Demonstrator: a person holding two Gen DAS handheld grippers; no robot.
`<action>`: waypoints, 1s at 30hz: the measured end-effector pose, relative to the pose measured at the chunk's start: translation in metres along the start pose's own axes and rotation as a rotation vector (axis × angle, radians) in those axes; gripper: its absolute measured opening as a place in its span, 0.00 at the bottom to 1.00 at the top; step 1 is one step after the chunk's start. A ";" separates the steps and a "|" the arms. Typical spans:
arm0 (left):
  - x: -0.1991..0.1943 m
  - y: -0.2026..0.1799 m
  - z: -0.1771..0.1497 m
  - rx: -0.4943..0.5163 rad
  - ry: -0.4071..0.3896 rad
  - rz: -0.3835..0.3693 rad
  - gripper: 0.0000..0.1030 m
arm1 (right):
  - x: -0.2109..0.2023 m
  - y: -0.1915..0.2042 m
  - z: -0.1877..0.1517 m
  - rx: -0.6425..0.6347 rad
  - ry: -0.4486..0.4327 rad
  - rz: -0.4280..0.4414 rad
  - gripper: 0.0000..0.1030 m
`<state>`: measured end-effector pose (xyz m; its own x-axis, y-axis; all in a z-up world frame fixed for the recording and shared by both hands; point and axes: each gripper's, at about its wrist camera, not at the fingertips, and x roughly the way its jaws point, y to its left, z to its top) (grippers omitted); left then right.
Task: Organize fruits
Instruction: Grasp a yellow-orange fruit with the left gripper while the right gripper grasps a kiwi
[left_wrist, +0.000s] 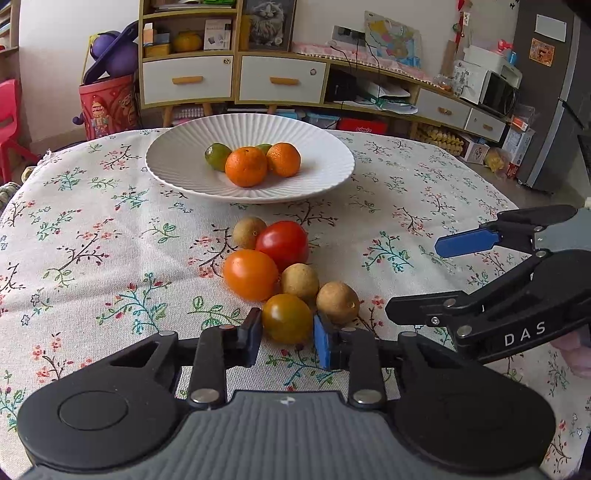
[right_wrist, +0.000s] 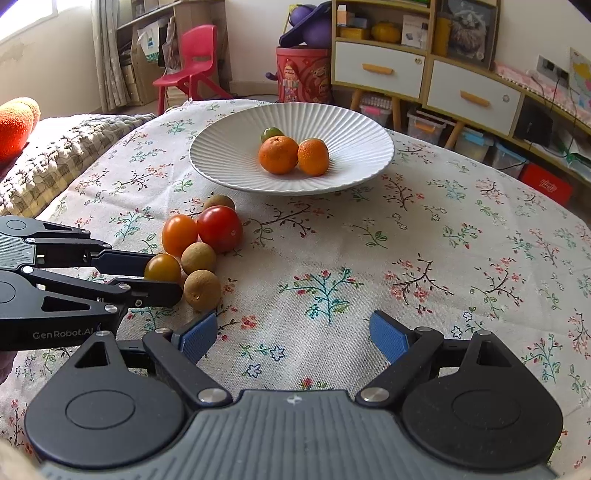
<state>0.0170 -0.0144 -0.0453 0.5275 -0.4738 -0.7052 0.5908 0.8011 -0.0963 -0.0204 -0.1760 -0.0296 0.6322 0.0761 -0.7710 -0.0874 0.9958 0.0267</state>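
Nearest, my left gripper (left_wrist: 288, 334) has its jaws pinching an olive tomato (left_wrist: 287, 318), right gripper (right_wrist: 293, 338) spread idle; four citrus sit plated (left_wrist: 177, 162), six fruits remain.

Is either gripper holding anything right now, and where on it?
The left gripper jaws flank the greenish-yellow tomato at its sides; firm contact is unclear. The right gripper holds nothing.

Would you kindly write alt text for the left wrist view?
The left gripper jaws bracket a yellow-green tomato on a floral tablecloth, beside other tomatoes and longans. Beyond, a white ribbed plate holds oranges and green citrus; the right gripper hangs open at right.
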 end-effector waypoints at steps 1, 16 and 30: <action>-0.001 0.000 0.001 0.000 0.004 0.004 0.10 | 0.000 0.001 0.000 -0.002 0.001 0.001 0.86; -0.009 0.017 0.005 -0.031 0.038 0.077 0.09 | 0.009 0.016 0.007 -0.018 0.019 0.034 0.84; -0.013 0.024 0.005 -0.050 0.045 0.090 0.09 | 0.017 0.033 0.013 -0.059 0.041 0.072 0.50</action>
<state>0.0274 0.0091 -0.0346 0.5483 -0.3830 -0.7435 0.5105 0.8574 -0.0651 -0.0027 -0.1411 -0.0335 0.5910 0.1438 -0.7938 -0.1771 0.9831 0.0463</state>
